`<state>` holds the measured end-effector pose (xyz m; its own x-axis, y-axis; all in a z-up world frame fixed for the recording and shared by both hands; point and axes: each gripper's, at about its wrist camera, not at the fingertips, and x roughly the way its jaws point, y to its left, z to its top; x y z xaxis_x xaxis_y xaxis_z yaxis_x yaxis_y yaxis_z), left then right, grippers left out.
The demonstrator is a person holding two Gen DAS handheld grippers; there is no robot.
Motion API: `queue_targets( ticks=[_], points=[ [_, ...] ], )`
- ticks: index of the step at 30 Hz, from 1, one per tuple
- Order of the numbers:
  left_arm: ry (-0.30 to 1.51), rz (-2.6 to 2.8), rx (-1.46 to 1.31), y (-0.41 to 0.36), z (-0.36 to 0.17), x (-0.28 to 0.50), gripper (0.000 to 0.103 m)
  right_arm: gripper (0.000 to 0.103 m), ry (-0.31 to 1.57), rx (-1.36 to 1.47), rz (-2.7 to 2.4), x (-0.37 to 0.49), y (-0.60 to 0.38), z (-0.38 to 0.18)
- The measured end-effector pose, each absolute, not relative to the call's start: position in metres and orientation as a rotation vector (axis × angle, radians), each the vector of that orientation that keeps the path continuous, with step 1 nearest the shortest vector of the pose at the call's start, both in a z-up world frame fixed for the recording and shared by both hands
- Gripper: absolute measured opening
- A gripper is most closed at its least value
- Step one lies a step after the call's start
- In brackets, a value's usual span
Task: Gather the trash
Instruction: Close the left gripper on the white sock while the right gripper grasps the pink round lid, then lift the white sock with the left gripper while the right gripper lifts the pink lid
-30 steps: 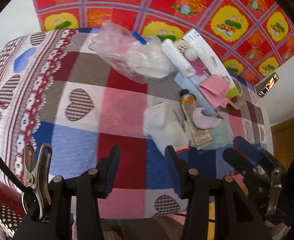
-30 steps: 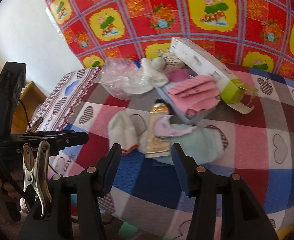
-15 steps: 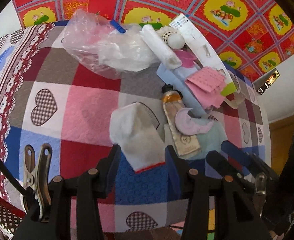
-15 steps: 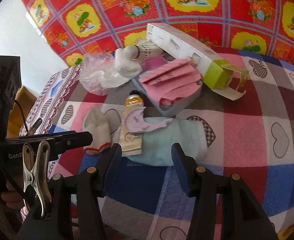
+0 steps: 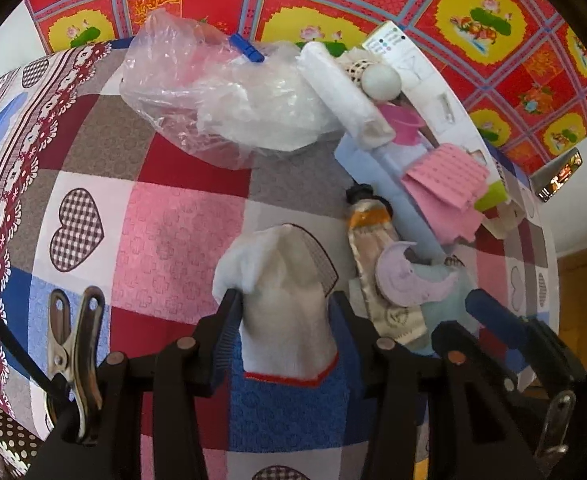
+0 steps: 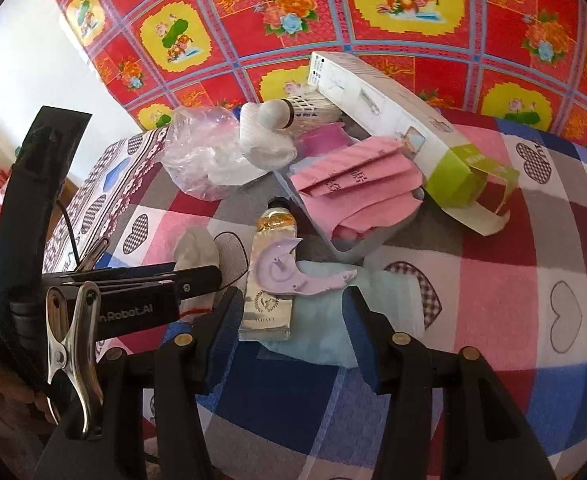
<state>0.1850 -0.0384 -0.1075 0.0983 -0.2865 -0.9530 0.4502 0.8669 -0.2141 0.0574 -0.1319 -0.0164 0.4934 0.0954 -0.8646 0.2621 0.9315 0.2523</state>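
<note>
Your left tongs [image 5: 283,320] stand part-open with the white sock [image 5: 289,304] between the two pads; its left edge seems to brush one pad, yet no squeeze shows, so count it as not gripped. Your right tongs [image 6: 289,320] are likewise part-open and hold nothing, poised over the cream tube [image 6: 269,280] and the pale blue cloth [image 6: 333,320] under it, near the front edge of the bed [image 6: 533,312]. You appear to be at the first pick of the clear-up: both tools lined up, nothing lifted yet. Next, the left one probably needs to sink a little and close on the sock's middle, gathering enough fabric that it does not slip out. On the right, choose one thing, since the lilac plastic piece [image 6: 289,272] lies across the tube and may slide off. Toward the far edge, a grey tray [image 6: 357,236] holds pink packets [image 6: 349,184]; a clear plastic bag [image 5: 221,92] has crumpled white stuff inside; the long white carton [image 6: 393,128] lies with its green end open, contents unseen.
</note>
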Motion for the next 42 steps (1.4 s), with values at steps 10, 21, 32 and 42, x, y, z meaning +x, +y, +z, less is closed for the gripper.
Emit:
queue_targets(
  ticks=[10,21,32,42],
  points=[
    [1.350,-0.543,0.118,-0.013,-0.103,0.185,0.023,0.053,1.075,0.273,-0.047,0.072,-0.121,-0.013],
    [1.348,-0.476,0.063,0.029,-0.098,0.189,0.022,0.052,1.142,0.104,0.000,0.092,-0.104,-0.031],
    [1.342,-0.469,0.055,0.035,-0.099,0.187,0.023,0.033,1.162,0.090,-0.001,0.098,-0.105,-0.042],
    [1.324,-0.471,0.061,0.040,-0.092,0.185,0.023,0.031,1.153,0.067,0.000,0.099,-0.102,-0.045]
  ],
)
